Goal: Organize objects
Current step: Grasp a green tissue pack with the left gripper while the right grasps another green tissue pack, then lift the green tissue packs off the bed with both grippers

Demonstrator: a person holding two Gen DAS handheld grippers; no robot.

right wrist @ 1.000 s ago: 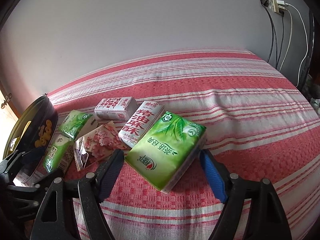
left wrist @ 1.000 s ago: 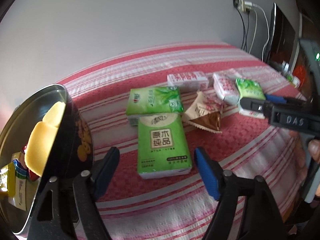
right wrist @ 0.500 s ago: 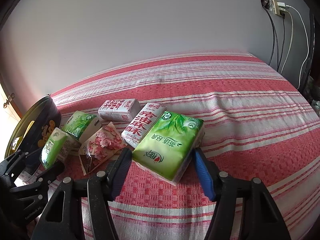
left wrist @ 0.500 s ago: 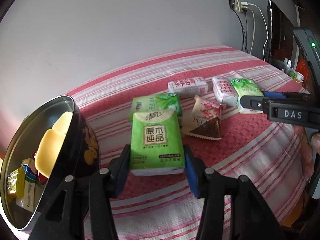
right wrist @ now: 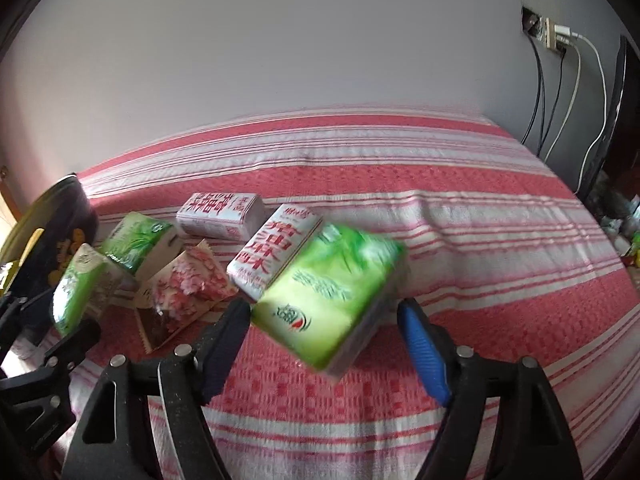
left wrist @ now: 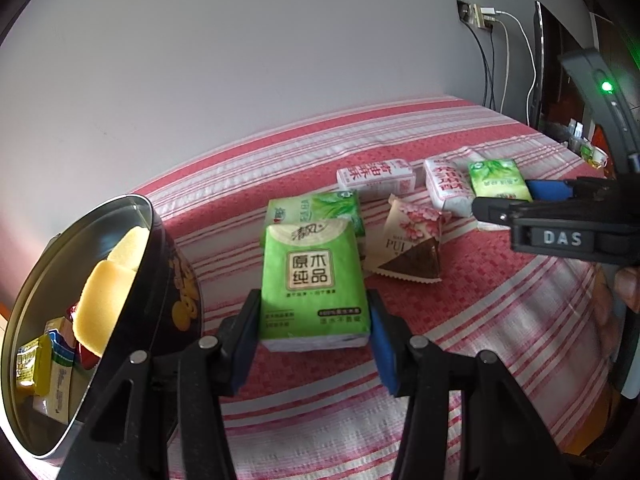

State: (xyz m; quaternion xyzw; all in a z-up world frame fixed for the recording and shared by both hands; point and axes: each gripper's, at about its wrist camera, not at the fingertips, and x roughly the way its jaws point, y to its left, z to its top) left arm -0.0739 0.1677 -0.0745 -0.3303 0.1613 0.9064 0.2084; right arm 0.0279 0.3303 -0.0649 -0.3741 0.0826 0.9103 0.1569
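Between the earlier frames and now, the left gripper (left wrist: 314,330) has been closed on the tissue pack (left wrist: 313,284), which a second ago lay untouched between wide jaws. In the left wrist view both pads are pressed against the pack's sides, and its near edge appears raised slightly off the striped cloth (left wrist: 460,304), though a full lift cannot be confirmed. Just to the left stands the tin (left wrist: 160,272), tilted open, with yellow pieces and small packets already inside; it is judged to be the destination for the loose items. Beyond the held pack lie a second green pack (left wrist: 316,210), a flowered sachet (left wrist: 412,240) and two red-and-white boxes. In the right wrist view the right gripper (right wrist: 324,354) is seen with its jaws wide; they have just been opening again after narrowing. The green pack (right wrist: 332,292) between them is blurred and is touched by the left pad only, so it is not gripped. For the task this is read as one grasp secured on the left and one failed or released on the right, a fresh closing being needed there.
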